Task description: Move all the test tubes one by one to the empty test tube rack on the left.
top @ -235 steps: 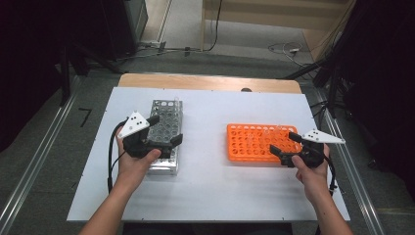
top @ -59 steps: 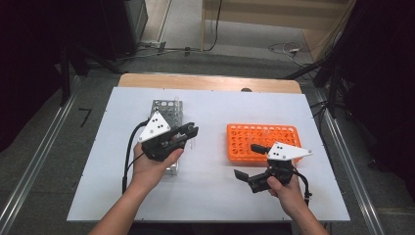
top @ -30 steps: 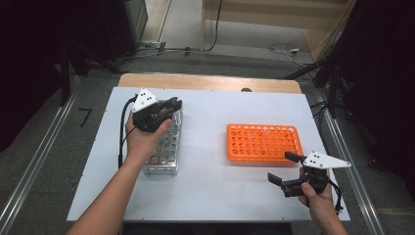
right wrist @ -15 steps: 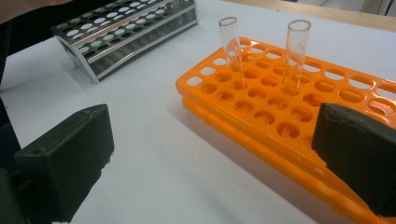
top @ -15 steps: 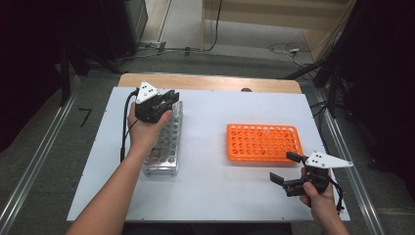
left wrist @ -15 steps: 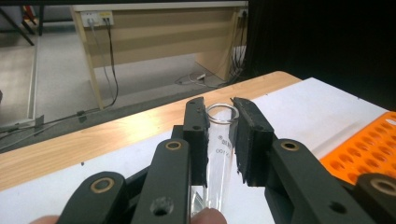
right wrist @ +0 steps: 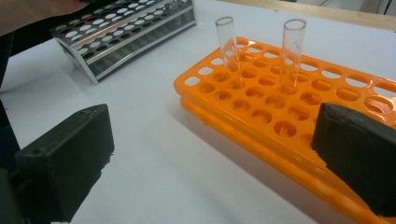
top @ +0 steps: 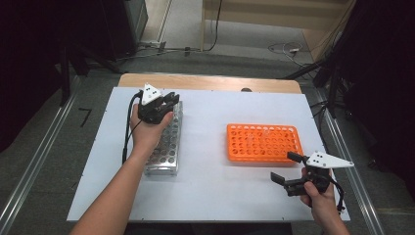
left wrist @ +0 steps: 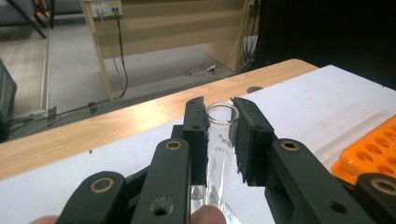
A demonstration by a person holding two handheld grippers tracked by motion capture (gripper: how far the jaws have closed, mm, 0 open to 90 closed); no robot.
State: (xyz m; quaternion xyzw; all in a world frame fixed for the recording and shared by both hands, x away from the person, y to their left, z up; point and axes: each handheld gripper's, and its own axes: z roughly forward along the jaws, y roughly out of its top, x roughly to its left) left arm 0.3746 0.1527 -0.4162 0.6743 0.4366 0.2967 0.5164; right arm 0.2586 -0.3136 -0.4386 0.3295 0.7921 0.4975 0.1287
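We work at a white table (top: pixel 215 196) with a metal rack (top: pixel 166 147) on our left and an orange rack (top: pixel 263 143) on our right, well apart. Two glass tubes stand upright in the orange rack, one (right wrist: pixel 229 44) nearer its end and another (right wrist: pixel 292 49) beside it.

Our left gripper (top: pixel 164 100) sits over the far end of the metal rack, its jaws clamped on a clear tube (left wrist: pixel 220 135) just under the rim; the tube's lower part runs down out of sight behind the jaws. Our right gripper (top: pixel 288 169) waits near the front corner of the orange rack with its jaws wide and nothing between them.

We judge this to be a transfer of the tube toward the orange rack. The grip sits high on smooth glass, so a quick swing could let the tube tilt or slip in the pads. If it still stands partly in its hole, a sideways pull could jam it or drag the metal rack. At the orange rack, a slanted tube could catch a hole's edge or knock the standing tubes.
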